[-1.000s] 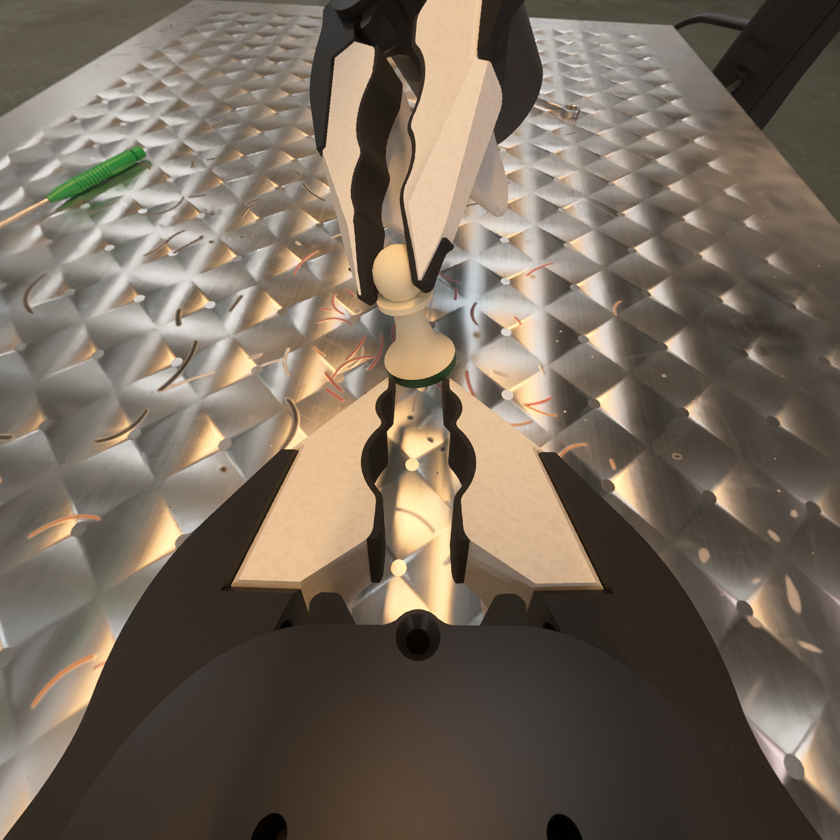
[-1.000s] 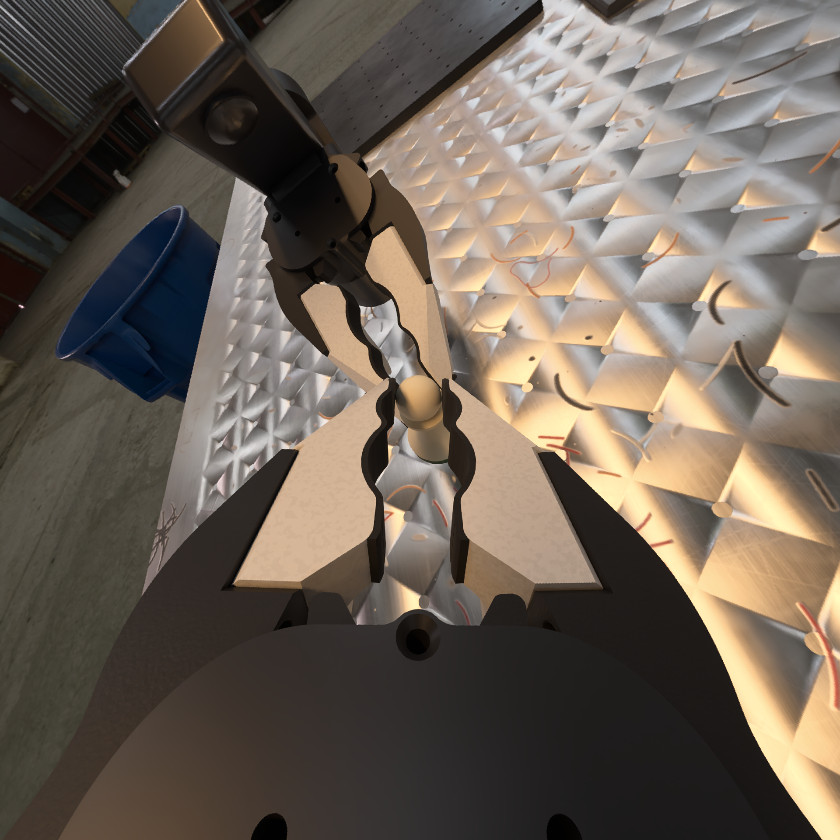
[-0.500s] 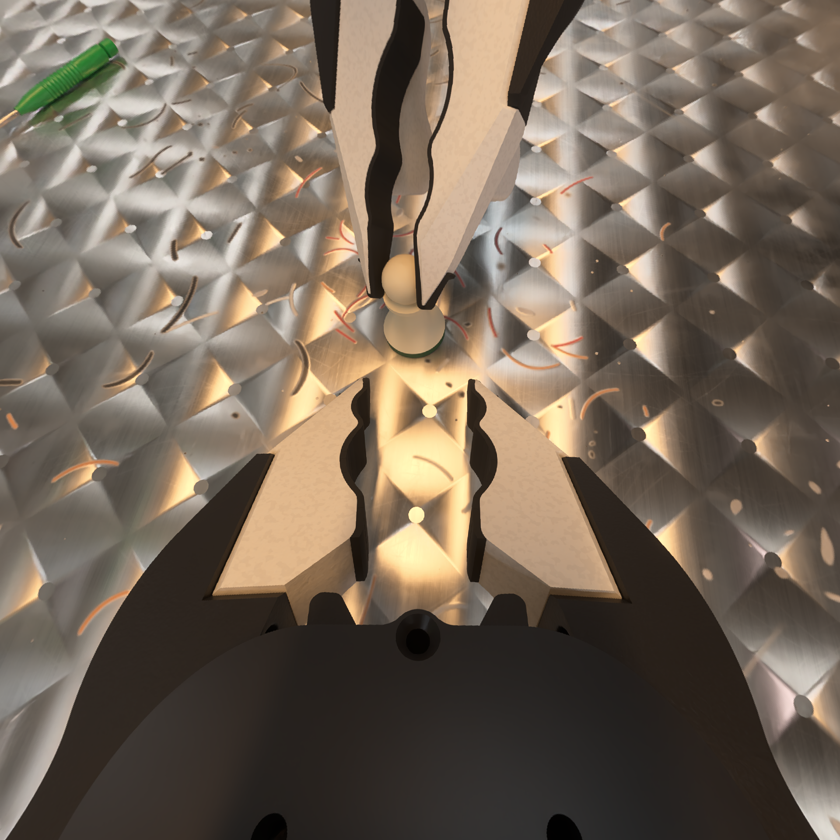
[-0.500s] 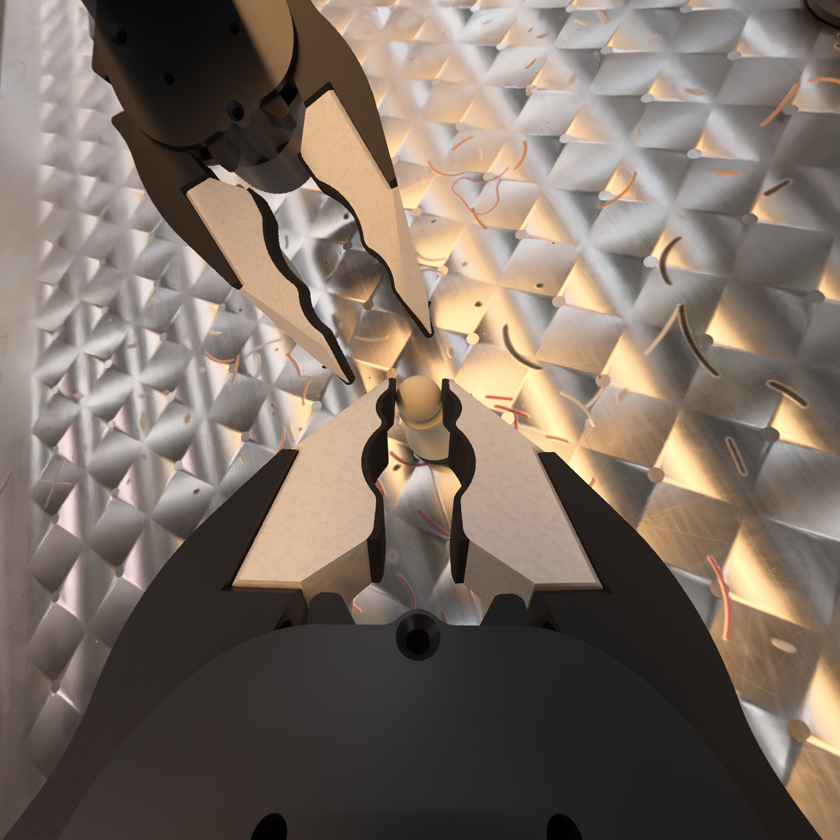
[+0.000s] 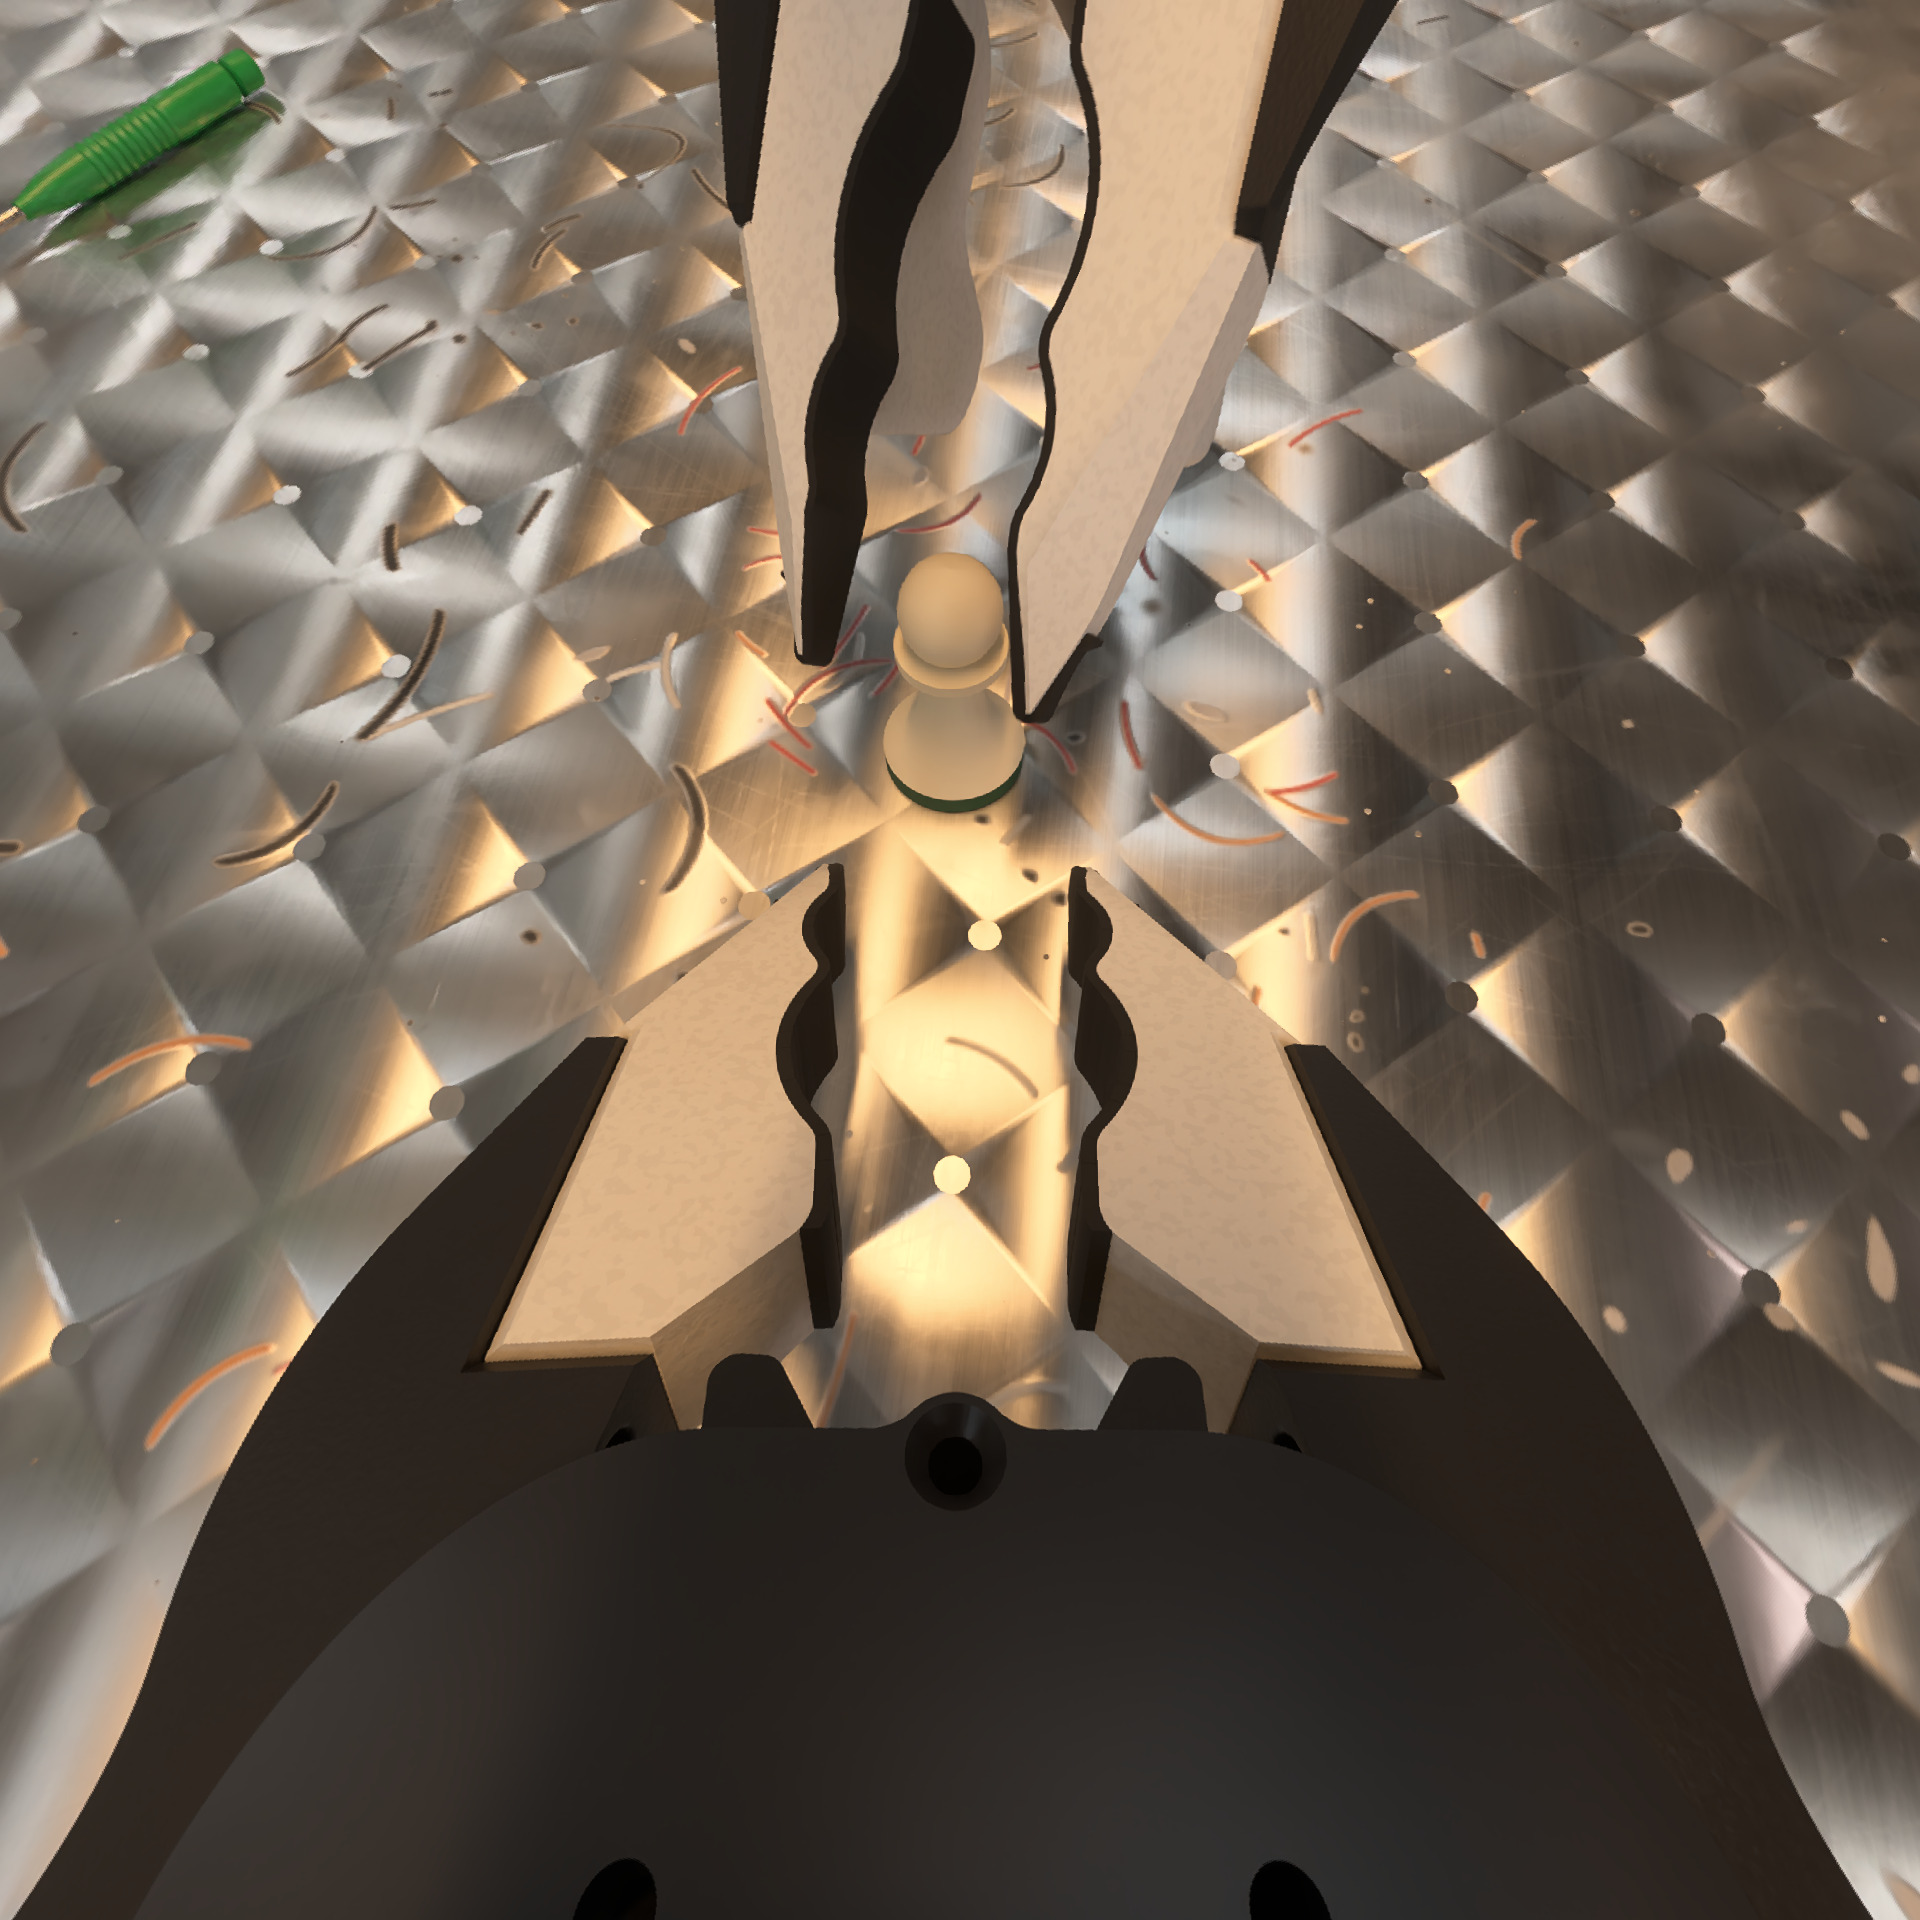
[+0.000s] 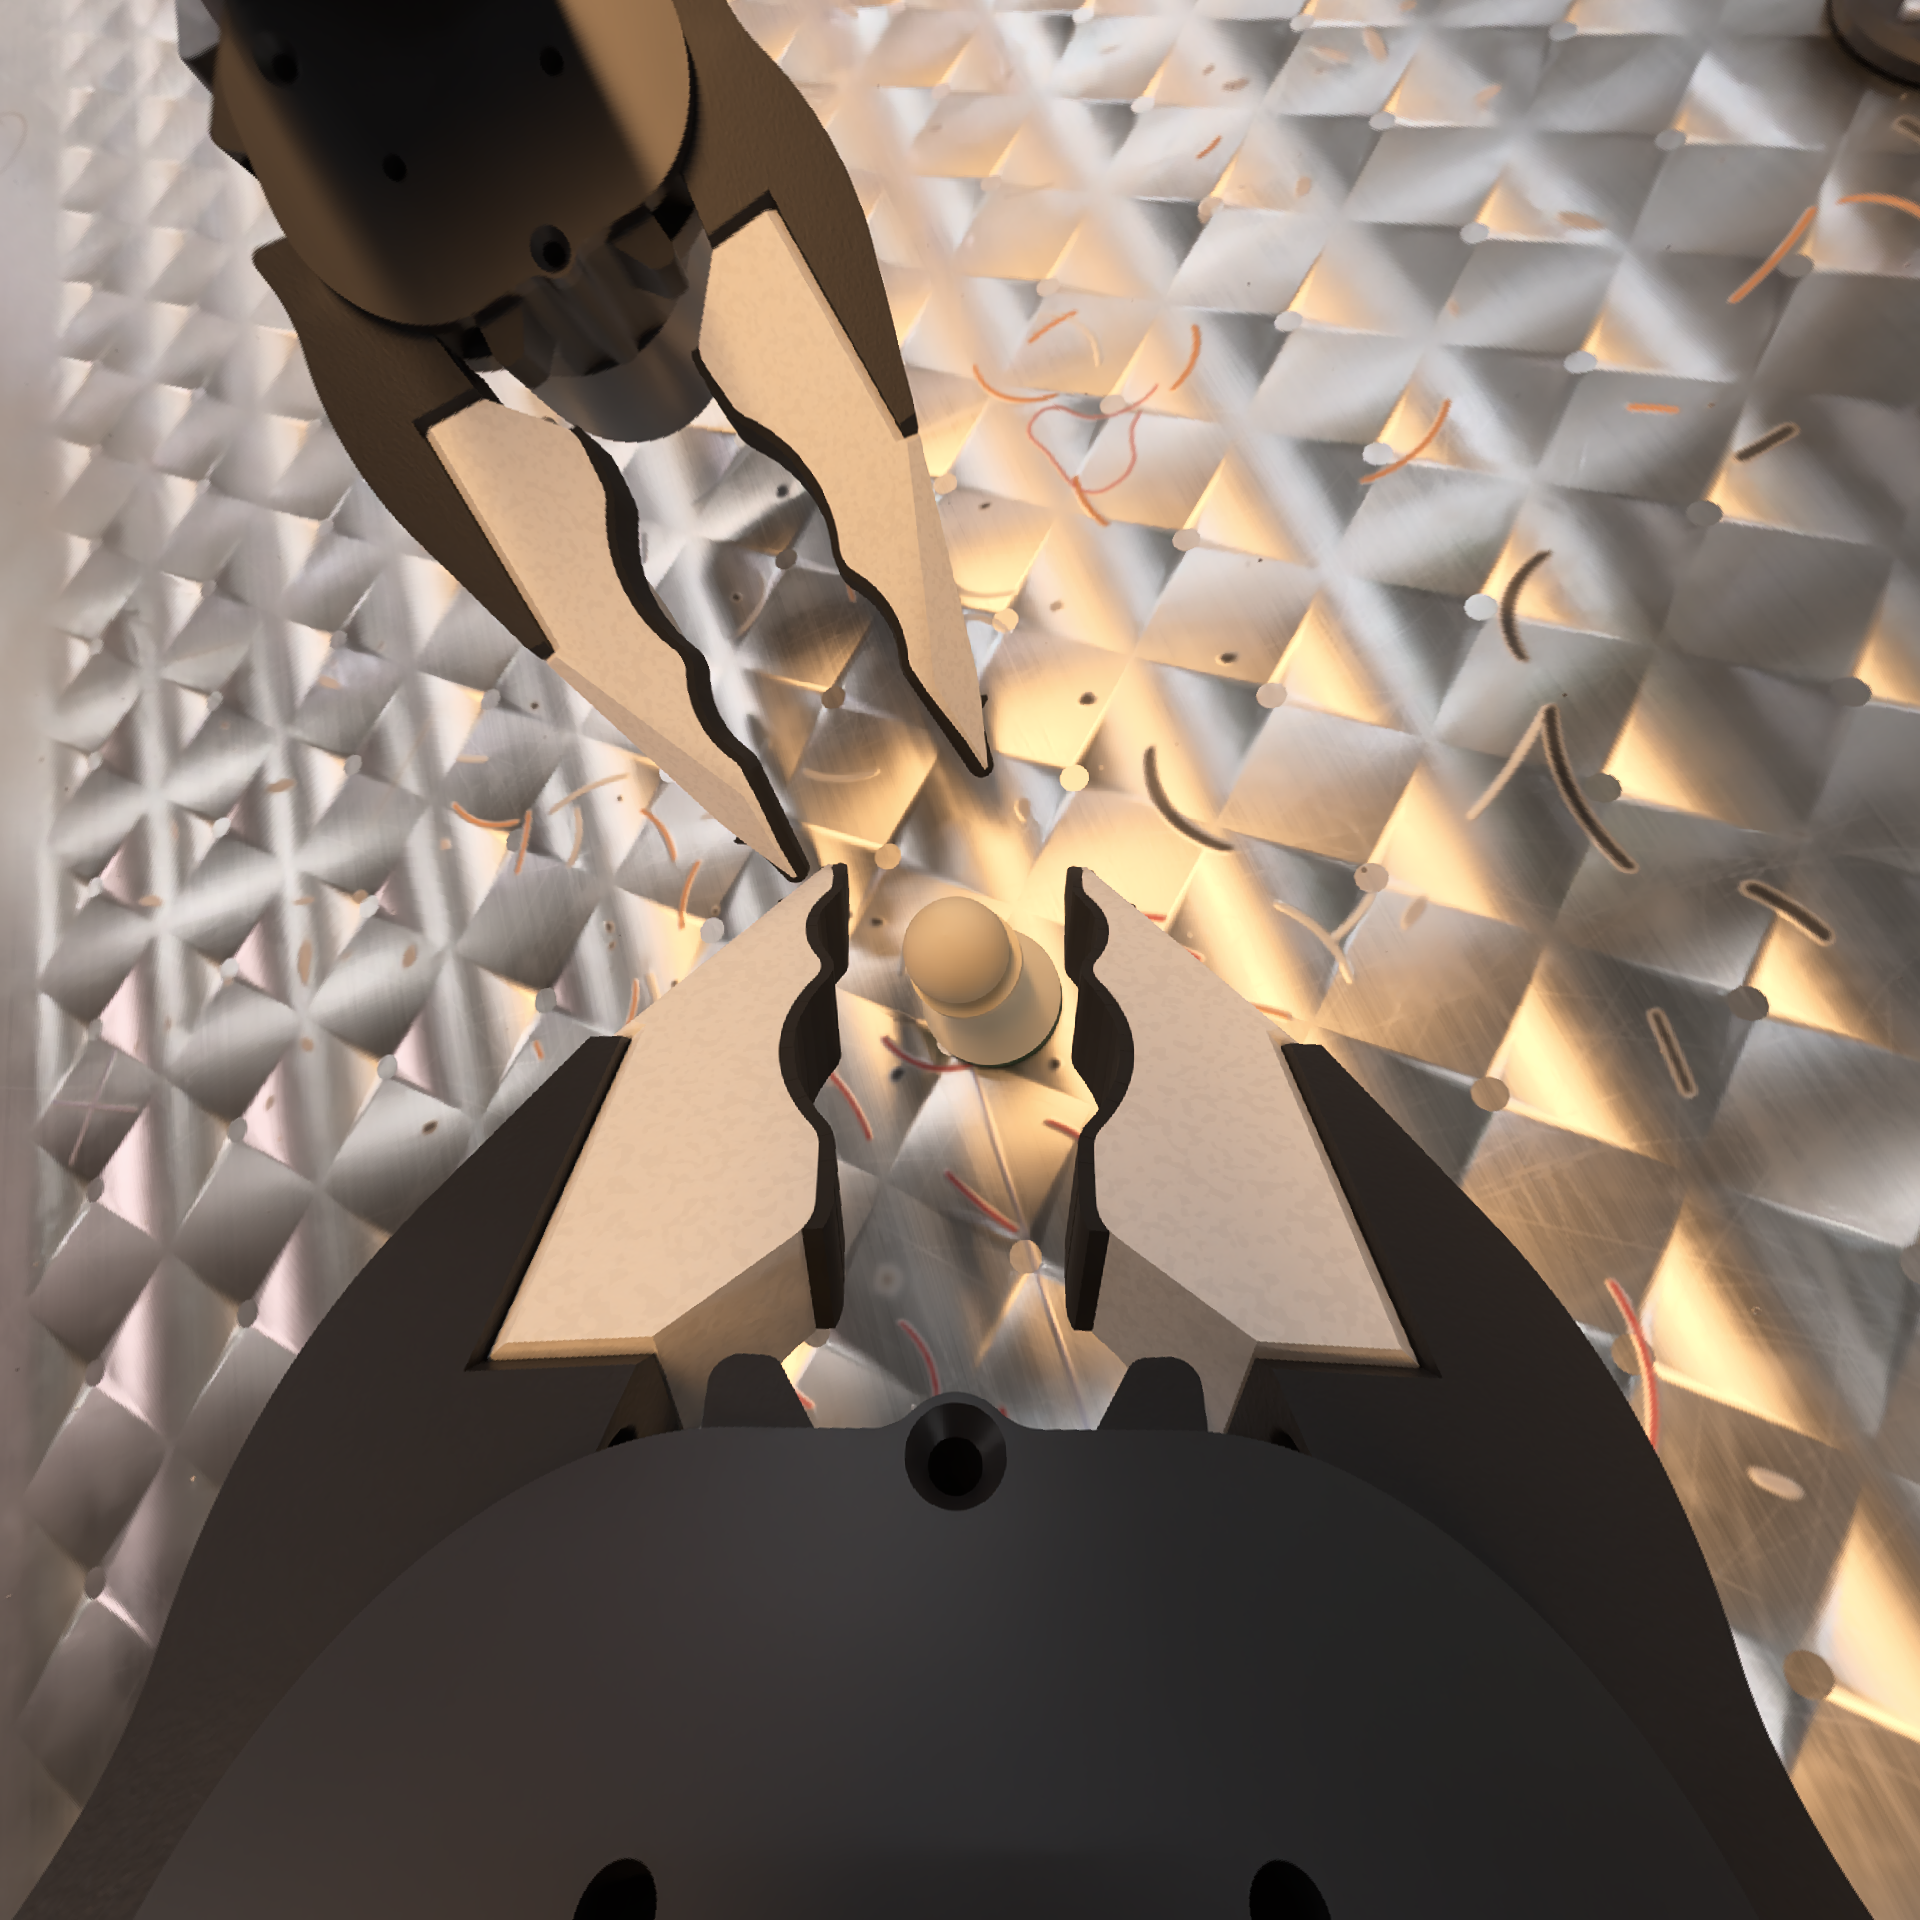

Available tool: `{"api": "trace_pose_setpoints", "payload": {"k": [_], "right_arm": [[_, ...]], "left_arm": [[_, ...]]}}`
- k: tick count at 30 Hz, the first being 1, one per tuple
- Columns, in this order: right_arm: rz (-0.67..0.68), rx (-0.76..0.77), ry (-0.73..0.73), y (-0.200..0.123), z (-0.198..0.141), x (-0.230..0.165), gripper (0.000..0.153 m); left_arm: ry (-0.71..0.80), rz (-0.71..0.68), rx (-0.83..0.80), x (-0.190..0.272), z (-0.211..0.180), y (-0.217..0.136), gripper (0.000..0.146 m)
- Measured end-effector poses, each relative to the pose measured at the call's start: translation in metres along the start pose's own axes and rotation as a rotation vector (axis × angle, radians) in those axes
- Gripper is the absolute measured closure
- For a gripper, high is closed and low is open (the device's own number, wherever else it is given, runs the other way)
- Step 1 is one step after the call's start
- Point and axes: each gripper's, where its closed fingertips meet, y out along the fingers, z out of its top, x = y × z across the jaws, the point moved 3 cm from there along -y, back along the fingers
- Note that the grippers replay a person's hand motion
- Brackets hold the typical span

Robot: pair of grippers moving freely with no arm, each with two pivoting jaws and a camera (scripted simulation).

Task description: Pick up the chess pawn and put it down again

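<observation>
Fingers [image 5: 665, 1143] of the left gripper [image 5: 954, 883] fill the near part of the left wrist view, spread apart w/ bare table [image 5: 312, 1143] showing between them; it holds nothing. Just beyond its tips the chess pawn [image 5: 948, 691] stands upright on the patterned metal table, green felt ring at its base flat on the surface. Behind the pawn the right gripper [image 5: 920, 681] comes down from above, its two tips either side of the pawn's head and collar. Jaws are parted; there's a clear gap on one side, and the other tip looks very close to or brushing the pawn's body, can't tell which.

Right wrist view agrees: right gripper [image 6: 956, 883] is open around the pawn [image 6: 977, 987], not clamping it, and the left gripper [image 6: 883, 821] sits just past it, one tip nearly meeting a right finger.

Farther off, a green pen-like tool [image 5: 135, 135] lies at the table's far left, w/ curled metal shavings [image 5: 1216, 831] scattered about.

Judging by this, the pawn is set down and let go. Risks from here: if the right gripper lifts at an angle, the near tip could catch the collar and tip the pawn over; the narrow base gives little margin. The two grippers' tips are also crowded, so a sideways move could knock them together or into the piece.
</observation>
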Motion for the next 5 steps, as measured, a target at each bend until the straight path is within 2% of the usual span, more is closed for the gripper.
{"api": "trace_pose_setpoints", "payload": {"k": [5], "right_arm": [[-0.016,0.046,-0.008,-0.016,0.006,0.001,0.108]], "left_arm": [[-0.007,0.007,0.022,-0.002,0.003,-0.002,0.103]]}}
